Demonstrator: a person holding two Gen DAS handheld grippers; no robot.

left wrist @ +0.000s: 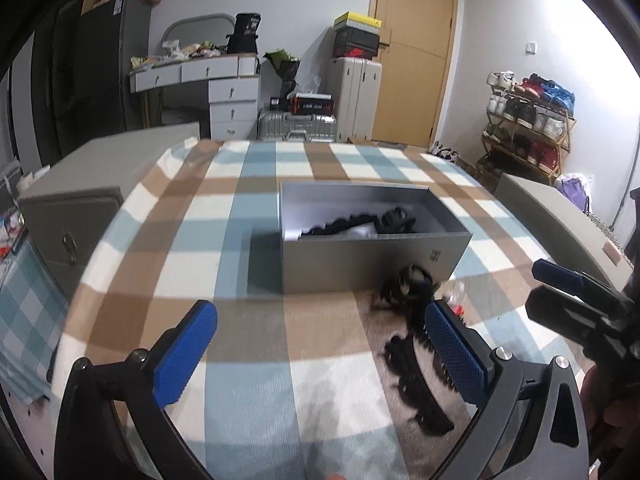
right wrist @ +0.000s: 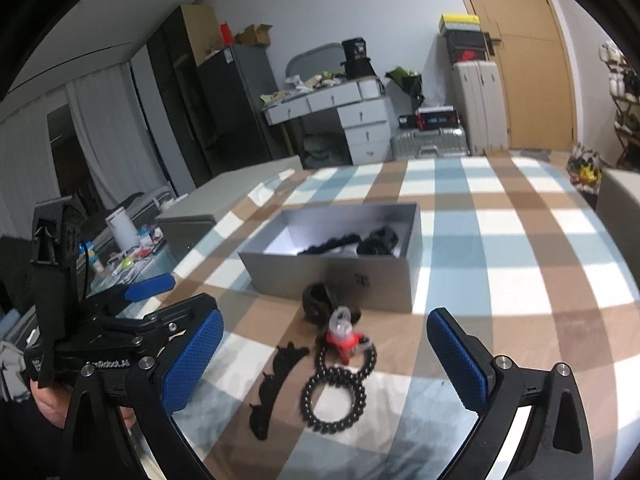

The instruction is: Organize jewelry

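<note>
An open grey box stands mid-table on the checked cloth and holds black hair pieces. In front of it lie a black claw clip, a red and clear trinket, two black bead bracelets and a long black toothed clip. My right gripper hangs open above this pile, touching nothing. My left gripper is open too, with bare cloth between its pads. The toothed clip lies just inside its right finger.
A grey drawer unit adjoins the table on the left and another grey cabinet on the right. Beyond the far edge are a white dresser, suitcases, a wooden door and a shoe rack.
</note>
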